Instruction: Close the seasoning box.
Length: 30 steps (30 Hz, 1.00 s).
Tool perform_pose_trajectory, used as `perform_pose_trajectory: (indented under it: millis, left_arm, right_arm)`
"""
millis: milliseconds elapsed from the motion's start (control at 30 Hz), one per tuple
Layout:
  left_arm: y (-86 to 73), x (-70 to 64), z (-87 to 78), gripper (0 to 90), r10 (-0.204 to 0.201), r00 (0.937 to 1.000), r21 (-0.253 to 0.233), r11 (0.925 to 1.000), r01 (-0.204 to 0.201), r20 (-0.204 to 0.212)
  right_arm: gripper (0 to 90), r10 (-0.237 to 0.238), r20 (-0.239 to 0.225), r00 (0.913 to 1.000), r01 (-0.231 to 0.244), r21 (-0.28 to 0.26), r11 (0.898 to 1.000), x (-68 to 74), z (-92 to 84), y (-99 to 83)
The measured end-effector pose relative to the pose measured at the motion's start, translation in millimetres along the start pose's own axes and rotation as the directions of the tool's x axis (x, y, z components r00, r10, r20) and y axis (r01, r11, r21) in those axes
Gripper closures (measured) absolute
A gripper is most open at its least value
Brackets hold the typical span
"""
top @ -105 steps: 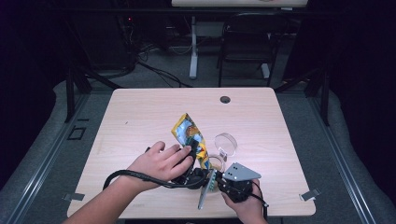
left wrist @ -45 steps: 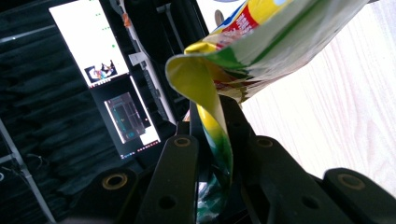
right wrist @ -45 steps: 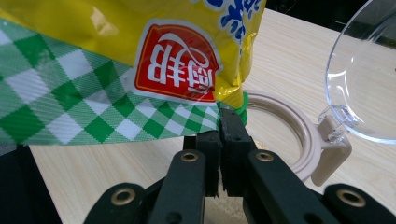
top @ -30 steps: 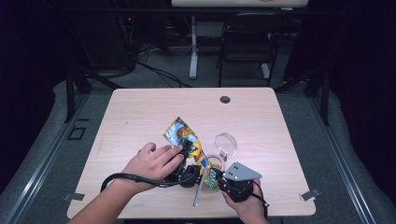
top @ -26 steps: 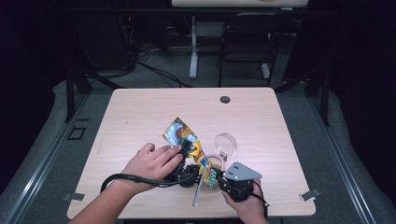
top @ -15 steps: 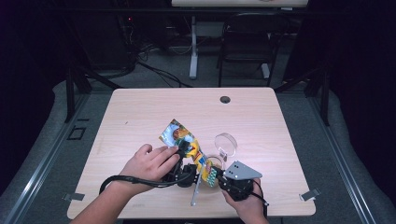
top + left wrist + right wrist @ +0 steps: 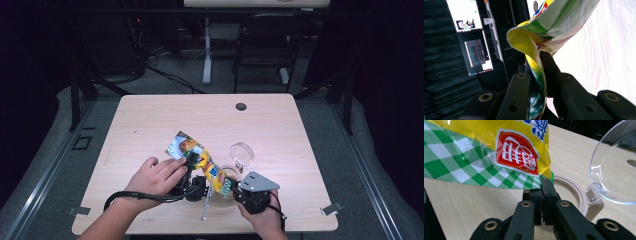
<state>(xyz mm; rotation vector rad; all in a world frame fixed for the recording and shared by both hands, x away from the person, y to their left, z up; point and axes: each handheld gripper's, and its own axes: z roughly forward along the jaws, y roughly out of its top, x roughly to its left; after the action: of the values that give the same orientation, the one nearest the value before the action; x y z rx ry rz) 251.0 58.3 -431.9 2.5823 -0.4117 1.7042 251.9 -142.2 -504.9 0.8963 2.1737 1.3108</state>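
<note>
A yellow and green snack bag (image 7: pixel 192 150) is stretched between my two grippers above the table's near middle. My left gripper (image 7: pixel 193 161) is shut on the bag's folded edge (image 7: pixel 537 67), its jaws pinching the yellow film. My right gripper (image 7: pixel 228 188) is shut on the green-checked corner of the bag (image 7: pixel 486 150), with the pads (image 7: pixel 547 187) pressed together on it. Just beyond the right gripper (image 7: pixel 541 185) a round container with a beige rim (image 7: pixel 577 195) stands on the table. Its clear lid (image 7: pixel 614 170) is flipped up and back. In the high view the container (image 7: pixel 231 173) sits under the bag's lower end, with the lid (image 7: pixel 242 154) behind it.
The wooden table (image 7: pixel 150 120) has a dark cable hole (image 7: pixel 241 106) near its far edge. A black cable (image 7: pixel 130 197) loops from the left gripper along the front edge. Metal clips (image 7: pixel 330 209) sit at the front corners. A chair and desk legs stand beyond the table.
The bag's upper end has swung a little to the left and lower, with the left hand shifting slightly left. The right gripper has stayed put.
</note>
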Motion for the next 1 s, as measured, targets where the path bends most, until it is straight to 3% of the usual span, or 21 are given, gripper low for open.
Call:
perform_pose_trajectory:
  millis: [367, 567, 833, 1000]
  left_arm:
    - [-6.2, -2.7, 2.0, 86.5, -0.052, 0.9983, -0.008, 0.9986, 0.052, 0.025]
    - [-9.9, -7.5, 4.8, 86.5, -0.107, 0.9932, -0.017, 0.9940, 0.108, 0.046]
    - [-13.6, -12.8, 7.0, 86.5, -0.146, 0.9872, -0.019, 0.9888, 0.148, 0.063]
    - [-16.6, -18.9, 9.3, 86.5, -0.186, 0.9799, -0.030, 0.9816, 0.189, 0.072]
  right_arm:
    - [88.9, 0.000, 0.006, 1.0000, 0.000, -0.013, 1.000, 0.1, 0.2, 1.3]
    - [88.8, 0.000, 0.014, 0.9999, 0.000, -0.012, 1.000, -0.2, 0.5, 1.1]
    - [88.8, 0.001, 0.019, 0.9998, -0.001, -0.013, 1.000, -0.6, 0.9, 1.5]
    - [88.7, 0.001, 0.019, 0.9998, -0.001, -0.013, 1.000, -0.8, 1.5, 1.4]
